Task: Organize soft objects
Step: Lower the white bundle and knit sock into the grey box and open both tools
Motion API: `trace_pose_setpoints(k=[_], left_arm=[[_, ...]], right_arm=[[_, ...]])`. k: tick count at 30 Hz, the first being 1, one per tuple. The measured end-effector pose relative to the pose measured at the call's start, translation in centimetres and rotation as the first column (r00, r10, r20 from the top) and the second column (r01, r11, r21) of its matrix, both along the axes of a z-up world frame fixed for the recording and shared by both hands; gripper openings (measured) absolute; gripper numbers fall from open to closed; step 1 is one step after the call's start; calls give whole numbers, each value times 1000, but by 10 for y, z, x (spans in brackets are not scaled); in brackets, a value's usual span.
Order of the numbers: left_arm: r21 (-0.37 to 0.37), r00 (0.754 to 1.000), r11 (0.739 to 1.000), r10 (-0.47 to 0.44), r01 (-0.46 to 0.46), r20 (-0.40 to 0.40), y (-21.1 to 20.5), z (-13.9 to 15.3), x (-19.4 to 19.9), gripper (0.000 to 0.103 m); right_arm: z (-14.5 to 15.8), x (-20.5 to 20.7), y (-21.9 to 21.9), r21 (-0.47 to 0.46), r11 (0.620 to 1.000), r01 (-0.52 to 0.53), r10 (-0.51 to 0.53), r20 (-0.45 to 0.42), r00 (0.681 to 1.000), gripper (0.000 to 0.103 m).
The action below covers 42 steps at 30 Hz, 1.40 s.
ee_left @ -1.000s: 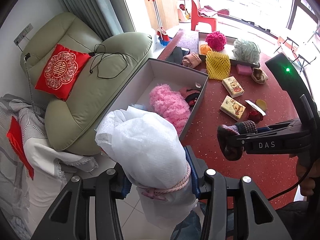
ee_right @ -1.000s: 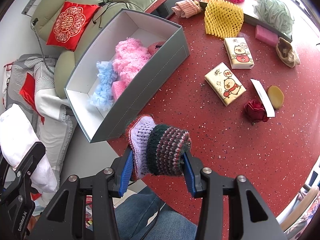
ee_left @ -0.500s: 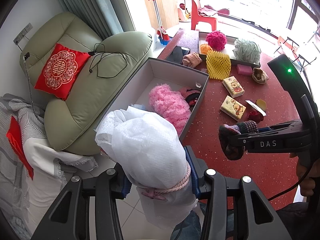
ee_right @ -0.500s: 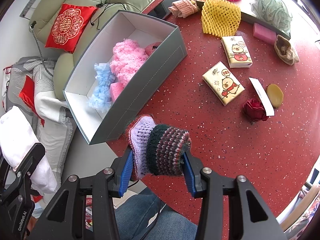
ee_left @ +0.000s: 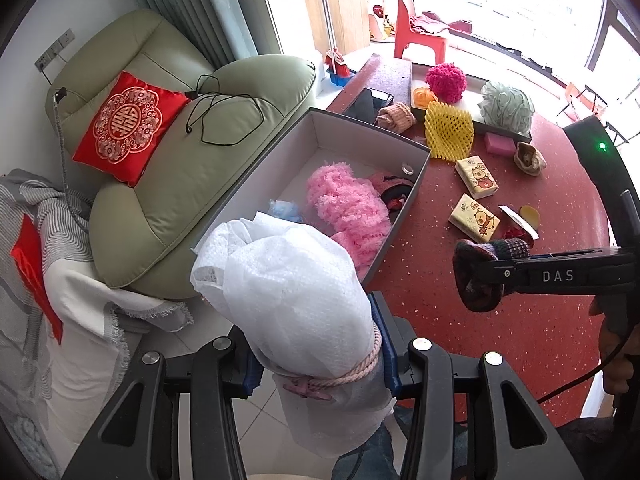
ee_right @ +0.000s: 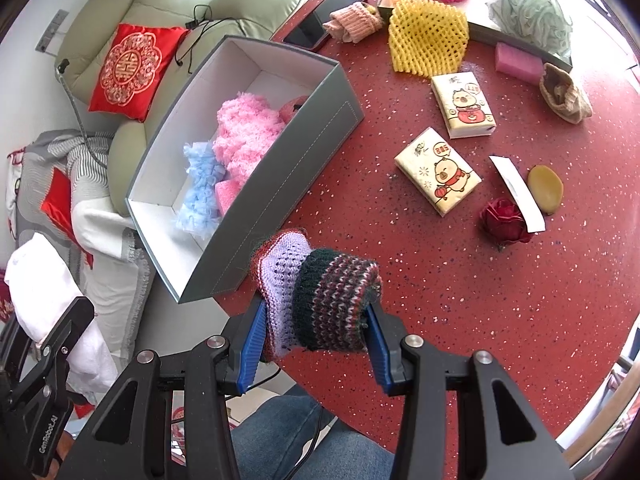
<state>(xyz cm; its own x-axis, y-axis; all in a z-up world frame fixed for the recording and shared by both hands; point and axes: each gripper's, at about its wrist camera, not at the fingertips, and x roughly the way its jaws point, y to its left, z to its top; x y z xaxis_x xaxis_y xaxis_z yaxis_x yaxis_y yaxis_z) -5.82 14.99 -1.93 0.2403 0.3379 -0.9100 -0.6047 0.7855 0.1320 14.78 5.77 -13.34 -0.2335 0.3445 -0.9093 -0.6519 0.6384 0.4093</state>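
My left gripper [ee_left: 316, 344] is shut on a white foam-wrap bundle [ee_left: 288, 296] tied with a pink cord, held off the near end of the grey box [ee_left: 404, 216]. My right gripper [ee_right: 314, 332] is shut on a rolled knitted sock [ee_right: 320, 296], purple and dark striped, above the red table's near edge beside the box [ee_right: 280, 184]. In the left wrist view the right gripper [ee_left: 480, 272] shows at the right with the sock [ee_left: 476, 276]. The box holds a pink fluffy item [ee_right: 244, 132], a blue fluffy item [ee_right: 198, 188] and a pink sponge [ee_right: 228, 196].
On the red table [ee_right: 460, 288] lie two tissue packs [ee_right: 438, 170], a red rose [ee_right: 504, 220], a yellow net [ee_right: 428, 40], a pink sponge [ee_right: 518, 58], a beige sock roll [ee_right: 354, 20], a phone [ee_right: 316, 26] and a tray [ee_right: 516, 40] with poufs. A green armchair [ee_left: 180, 168] stands left.
The right wrist view has drifted slightly, so the box and table items sit a little lower and left. Both grips are unchanged.
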Motion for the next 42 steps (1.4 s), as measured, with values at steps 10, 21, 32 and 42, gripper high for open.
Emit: trace_pose_setpoints(k=[10,21,32,42], left_arm=[[-87,992,989,123,-119,35,40,-13,-13,47],[-115,995,989,94,-90,33,113,-44,1,47],[-187,999,982,33,-30,13,150,-91,13,47],[-226,998,973,42,-51,-44,155,-120,18,103]], right_arm=[[16,14,2,16,998,63,-63,40,997,49],[54,3,72,54,992,111,-118,166,979,49],[32,-10,153,-25,994,108,-102,180,978,49],[12,-8,182,-76,995,56,-45,141,989,87]])
